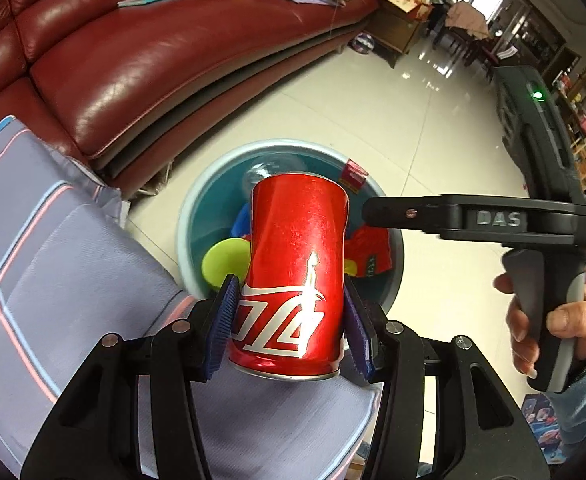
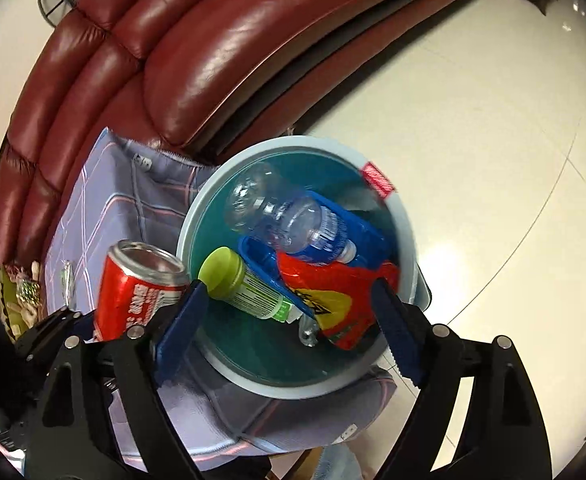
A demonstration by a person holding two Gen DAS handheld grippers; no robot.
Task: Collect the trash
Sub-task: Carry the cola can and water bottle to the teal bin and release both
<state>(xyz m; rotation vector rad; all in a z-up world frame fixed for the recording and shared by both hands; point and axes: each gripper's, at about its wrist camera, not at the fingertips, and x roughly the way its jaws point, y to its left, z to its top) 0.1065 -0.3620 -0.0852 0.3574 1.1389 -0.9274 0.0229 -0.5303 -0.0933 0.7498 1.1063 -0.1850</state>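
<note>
My left gripper (image 1: 291, 320) is shut on a dented red cola can (image 1: 297, 264) and holds it above the checked cloth, just short of a light blue bin (image 1: 191, 216). The can also shows in the right wrist view (image 2: 137, 288), left of the bin (image 2: 405, 232). The bin holds a clear plastic bottle (image 2: 293, 220), a green-capped bottle (image 2: 245, 284), a red wrapper (image 2: 333, 296) and a blue wrapper (image 2: 357, 228). My right gripper (image 2: 289, 332) is open and empty over the bin. Its body (image 1: 493, 220) shows in the left wrist view at right.
A dark red leather sofa (image 1: 133, 72) curves behind the bin. A grey-blue checked cloth (image 1: 73, 280) covers the surface at left, with small wrappers (image 2: 25, 292) on it. Glossy white floor tiles (image 1: 413, 112) lie beyond. A cabinet and clutter (image 1: 397, 12) stand far back.
</note>
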